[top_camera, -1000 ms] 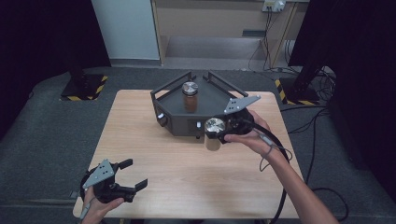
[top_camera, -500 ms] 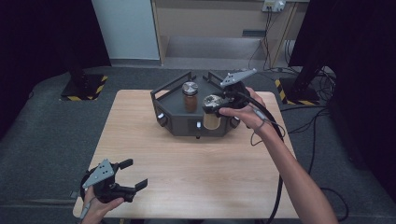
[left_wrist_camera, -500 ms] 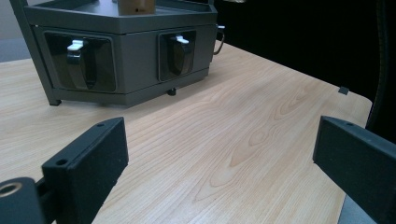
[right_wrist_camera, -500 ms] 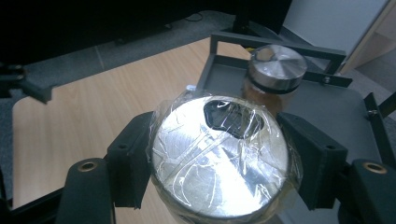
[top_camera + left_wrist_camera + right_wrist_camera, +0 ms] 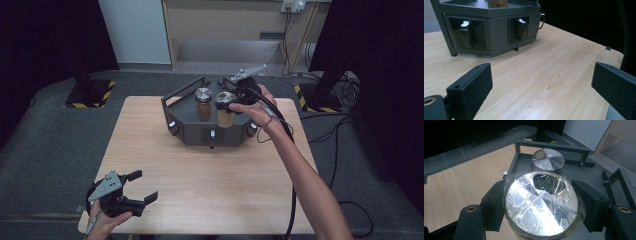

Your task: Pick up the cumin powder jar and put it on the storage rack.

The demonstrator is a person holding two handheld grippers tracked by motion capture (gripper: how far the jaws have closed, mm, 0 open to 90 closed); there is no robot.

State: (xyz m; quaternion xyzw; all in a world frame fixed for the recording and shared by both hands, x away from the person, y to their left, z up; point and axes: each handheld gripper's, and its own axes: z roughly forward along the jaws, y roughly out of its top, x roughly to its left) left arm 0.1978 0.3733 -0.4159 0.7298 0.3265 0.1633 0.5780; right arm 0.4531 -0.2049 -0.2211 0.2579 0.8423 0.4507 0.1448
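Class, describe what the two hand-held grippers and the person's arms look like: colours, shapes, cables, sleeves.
Both the left gripper and the right gripper are black, each with two flat rectangular jaws and a grey three-cornered plate on top. A black cable trails from the right gripper along the forearm. Both forearms are bare, with no sleeves visible.

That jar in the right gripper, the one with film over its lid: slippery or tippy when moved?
The jar is probably rigid: the right gripper clamps its round lid without denting it. The crinkled film over the lid may let the pads slip. It looks tall and narrow in the high view, so likely tippy.
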